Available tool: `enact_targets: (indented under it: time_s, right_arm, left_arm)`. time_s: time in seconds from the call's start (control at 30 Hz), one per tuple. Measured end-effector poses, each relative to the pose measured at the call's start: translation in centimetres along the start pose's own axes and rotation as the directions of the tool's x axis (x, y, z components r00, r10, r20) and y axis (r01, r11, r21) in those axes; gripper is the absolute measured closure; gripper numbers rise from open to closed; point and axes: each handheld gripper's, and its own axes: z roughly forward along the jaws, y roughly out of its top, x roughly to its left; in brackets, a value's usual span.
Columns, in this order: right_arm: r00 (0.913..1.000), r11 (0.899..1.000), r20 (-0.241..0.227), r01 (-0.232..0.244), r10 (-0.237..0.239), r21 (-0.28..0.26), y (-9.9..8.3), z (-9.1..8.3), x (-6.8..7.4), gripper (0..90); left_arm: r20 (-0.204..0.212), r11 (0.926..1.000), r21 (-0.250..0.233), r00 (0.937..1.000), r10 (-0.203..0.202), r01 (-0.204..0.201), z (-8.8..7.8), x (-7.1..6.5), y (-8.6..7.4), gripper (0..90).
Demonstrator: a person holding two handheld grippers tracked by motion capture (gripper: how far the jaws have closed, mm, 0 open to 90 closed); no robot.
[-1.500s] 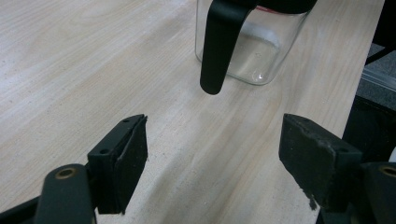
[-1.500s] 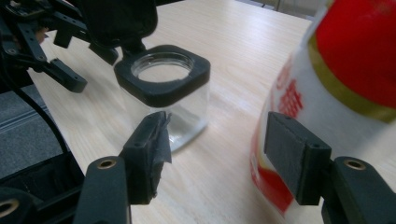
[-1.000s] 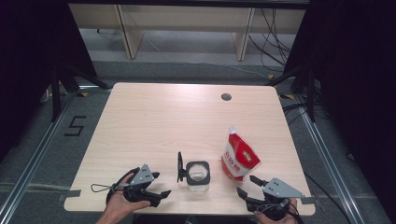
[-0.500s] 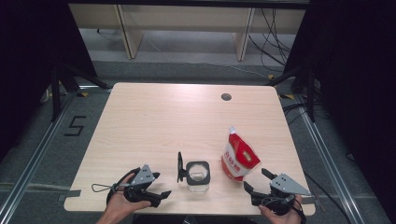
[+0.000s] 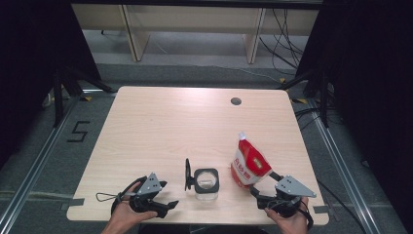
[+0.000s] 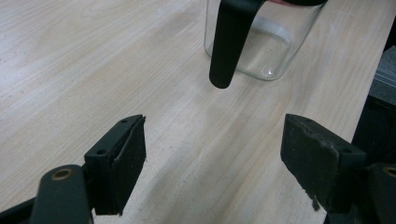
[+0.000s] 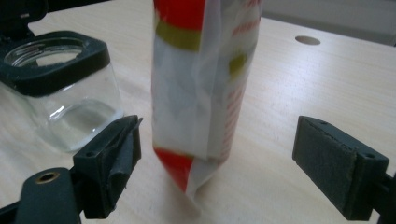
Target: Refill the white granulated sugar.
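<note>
Two released tongs flank the square clear glass jar (image 5: pixel 206 183) with black rim: left tongs (image 5: pixel 163 207) beside its handle, right tongs (image 5: pixel 261 189) straddling the red-and-white pouch (image 5: pixel 249 165), probably for gripping.

The left tongs (image 5: pixel 168 205) are black, with a grey three-cornered plate on top and a thin black cable that makes a loop behind them. The right tongs (image 5: pixel 260 191) are black too, with the same kind of grey plate. Up close, each jaw is a flat black block with small screw holes, and a brass ring sits near its base.
</note>
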Motion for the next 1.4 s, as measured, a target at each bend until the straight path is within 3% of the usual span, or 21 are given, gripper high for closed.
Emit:
enact_targets:
  time_s: [0.07,0.13,0.2,0.23,0.3,0.47,0.53,0.6,0.67,0.8,0.9,0.97,1.0,1.07,1.1,1.13,1.2,1.27,1.4]
  right_arm:
    - [1.0,1.0,0.004,-0.007,0.007,-0.012,0.1,0.4,0.0,16.1]
    - [0.9996,0.999,-0.006,-0.026,0.026,-0.02,0.1,0.9,-0.1,16.1]
    - [0.9995,0.999,-0.025,-0.022,0.021,-0.029,0.1,1.4,-0.2,16.0]
    - [0.9997,0.999,-0.02,-0.015,0.015,-0.028,0.1,1.5,-0.2,16.1]
    - [0.9997,1.0,-0.019,-0.013,0.013,-0.025,0.1,2.0,-0.2,16.3]
    - [0.9997,1.0,-0.023,-0.003,0.002,-0.024,0.3,2.6,0.2,17.2]
    - [0.9998,1.0,-0.018,-0.012,0.012,-0.026,0.3,2.8,0.5,18.0]
    - [0.9999,0.999,-0.013,-0.001,0.001,-0.046,0.3,2.9,0.2,18.3]
    - [0.9999,0.999,-0.015,-0.009,0.008,-0.05,0.3,3.0,0.1,18.7]
    - [0.9994,0.998,-0.031,-0.015,0.013,-0.058,0.3,3.4,0.0,20.7]
    - [0.9997,0.998,-0.016,-0.017,0.016,-0.064,0.3,3.5,0.1,21.0]
    - [0.9994,0.997,-0.029,-0.019,0.017,-0.075,0.3,3.7,0.2,21.5]
    - [0.9999,0.997,-0.009,-0.012,0.011,-0.072,0.4,3.7,0.3,21.8]
    - [0.9999,0.997,-0.009,-0.008,0.007,-0.076,0.4,3.8,0.4,22.1]
    - [0.9989,0.997,-0.01,-0.046,0.045,-0.058,0.4,3.8,0.8,22.2]
    - [0.9992,0.997,-0.006,-0.04,0.04,-0.067,0.3,3.9,0.8,22.4]
    - [0.9999,0.997,-0.011,-0.012,0.011,-0.076,0.3,4.3,0.7,22.8]
    - [0.9989,0.996,-0.013,-0.046,0.045,-0.08,0.3,4.4,0.9,23.7]
    - [0.9992,0.994,-0.008,-0.04,0.04,-0.104,0.3,4.6,0.8,24.3]
  left_arm:
    - [-0.005,0.9998,-0.009,0.9999,0.015,-0.015,0.0,0.1,0.1,21.9]
    - [-0.007,1.0,0.004,1.0,0.003,-0.003,0.0,0.0,0.1,21.9]
    - [0.001,0.9998,-0.018,1.0,0.003,-0.003,0.1,-0.2,0.1,21.9]
    - [0.003,0.9998,-0.011,0.9998,0.018,-0.018,0.1,-0.1,0.1,21.9]
    - [-0.004,1.0,0.004,1.0,0.001,-0.001,0.1,-0.1,0.0,21.9]
    - [-0.009,1.0,0.005,0.9999,0.005,-0.005,0.1,0.0,0.0,21.9]
    - [-0.001,1.0,0.0,1.0,-0.001,0.001,0.1,-0.1,0.0,21.9]
    - [-0.001,0.9995,0.001,0.9995,0.031,-0.031,0.0,0.0,0.1,21.9]
    - [-0.003,1.0,-0.002,1.0,-0.002,0.002,0.1,-0.1,0.0,21.9]
    - [-0.001,1.0,-0.003,1.0,-0.003,0.003,0.1,-0.1,0.0,21.9]
    - [0.0,1.0,-0.003,1.0,-0.002,0.002,0.1,-0.1,0.0,21.9]
    - [0.001,0.9999,-0.001,0.9999,0.015,-0.015,0.0,0.0,0.0,21.9]
    - [0.0,1.0,-0.002,1.0,0.0,0.0,0.0,-0.1,0.0,21.9]
    - [0.002,0.9999,-0.002,0.9999,0.013,-0.013,0.0,-0.1,0.0,21.9]
    - [0.002,0.9995,-0.001,0.9995,0.031,-0.031,0.0,0.0,0.1,21.9]
    - [0.002,0.9998,-0.016,0.9999,0.015,-0.014,0.1,-0.1,0.1,21.9]
    - [0.005,0.9996,0.0,0.9996,0.028,-0.028,0.0,0.0,0.1,21.9]
    - [0.006,0.9995,-0.001,0.9994,0.033,-0.033,0.0,0.0,0.1,21.9]
    - [0.005,0.9998,-0.009,0.9998,0.02,-0.02,0.1,-0.1,0.1,21.9]
